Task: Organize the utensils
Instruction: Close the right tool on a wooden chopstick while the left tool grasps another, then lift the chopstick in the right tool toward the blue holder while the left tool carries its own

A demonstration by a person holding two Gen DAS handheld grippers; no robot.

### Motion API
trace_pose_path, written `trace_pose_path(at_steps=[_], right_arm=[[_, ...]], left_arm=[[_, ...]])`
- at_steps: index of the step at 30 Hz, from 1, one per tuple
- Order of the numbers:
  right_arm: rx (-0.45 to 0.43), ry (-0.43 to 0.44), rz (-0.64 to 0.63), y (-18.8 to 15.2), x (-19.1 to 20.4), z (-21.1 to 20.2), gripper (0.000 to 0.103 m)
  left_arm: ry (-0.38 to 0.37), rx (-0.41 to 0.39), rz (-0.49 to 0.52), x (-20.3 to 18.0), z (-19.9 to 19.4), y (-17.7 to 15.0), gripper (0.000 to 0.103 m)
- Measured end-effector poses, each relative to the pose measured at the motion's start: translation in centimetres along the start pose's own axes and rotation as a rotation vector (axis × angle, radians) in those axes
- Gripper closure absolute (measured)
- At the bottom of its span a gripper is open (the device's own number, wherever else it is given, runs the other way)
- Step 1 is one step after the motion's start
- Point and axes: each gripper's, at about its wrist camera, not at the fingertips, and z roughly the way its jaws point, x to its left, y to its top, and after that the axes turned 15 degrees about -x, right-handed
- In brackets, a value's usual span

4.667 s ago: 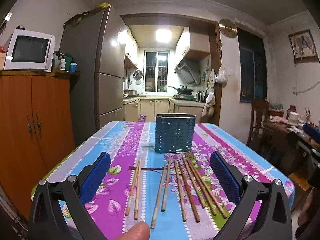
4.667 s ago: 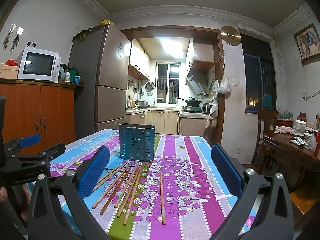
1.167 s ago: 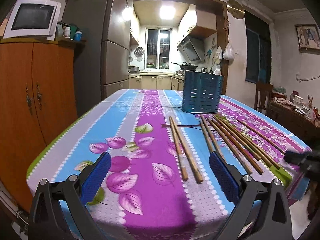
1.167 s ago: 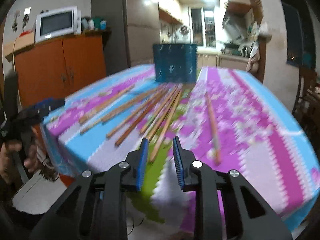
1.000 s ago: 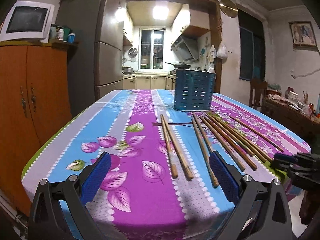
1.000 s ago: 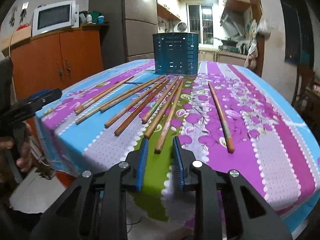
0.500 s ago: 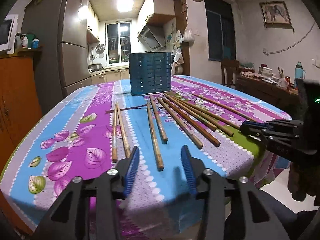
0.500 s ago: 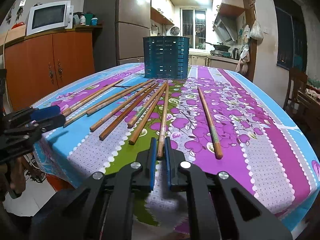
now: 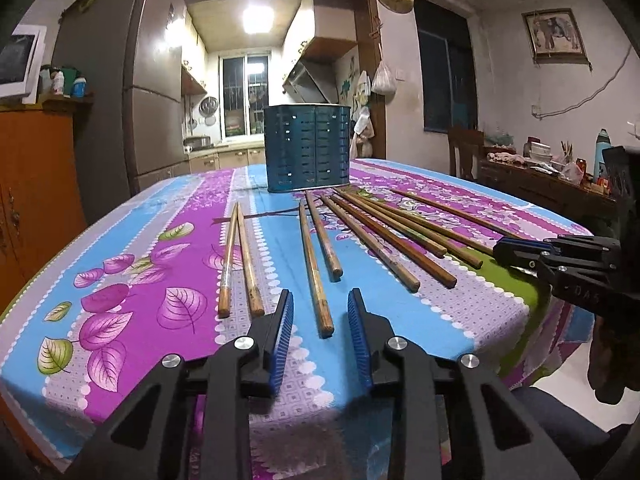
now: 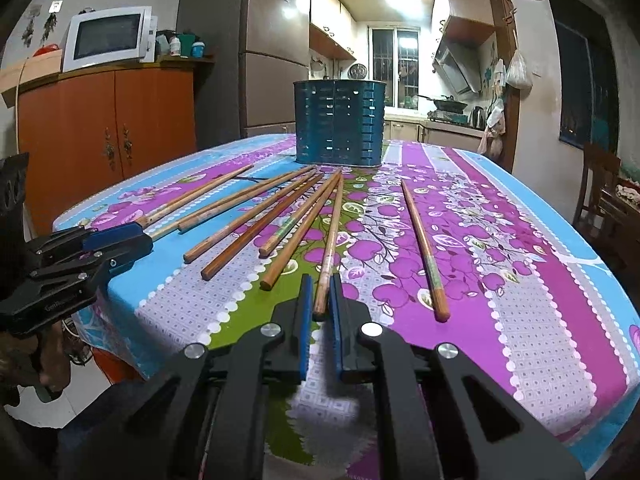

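Floral tablecloth (image 9: 132, 264), left view: your left gripper (image 9: 320, 312) is closing around a chopstick (image 9: 314, 272), not yet pinching, holder (image 9: 307, 148) beyond; right view: your right gripper (image 10: 319, 300) clamps another chopstick end (image 10: 325, 280), so a skewed lift risks slipping.

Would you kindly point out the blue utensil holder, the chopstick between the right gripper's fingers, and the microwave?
blue utensil holder (image 10: 339, 124): right wrist view, front wall.
chopstick (image 10: 329, 248): right wrist view, mid-shaft ahead of the fingers.
microwave (image 10: 107, 37): right wrist view, dark door.
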Motion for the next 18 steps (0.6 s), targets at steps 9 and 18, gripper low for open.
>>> trace_pose_path(at_steps=[9,18], right_arm=[[-0.056,-0.019,0.032,-0.5,0.0,-0.5,0.097],[-0.165,-0.042,-0.001,4.4,-0.5,-3.3,0.098]], left_arm=[[0.055,-0.026,0.003,0.0,-0.3,0.0,0.096],[0.052,-0.178,0.016,0.2,-3.3,6.9,0.096]])
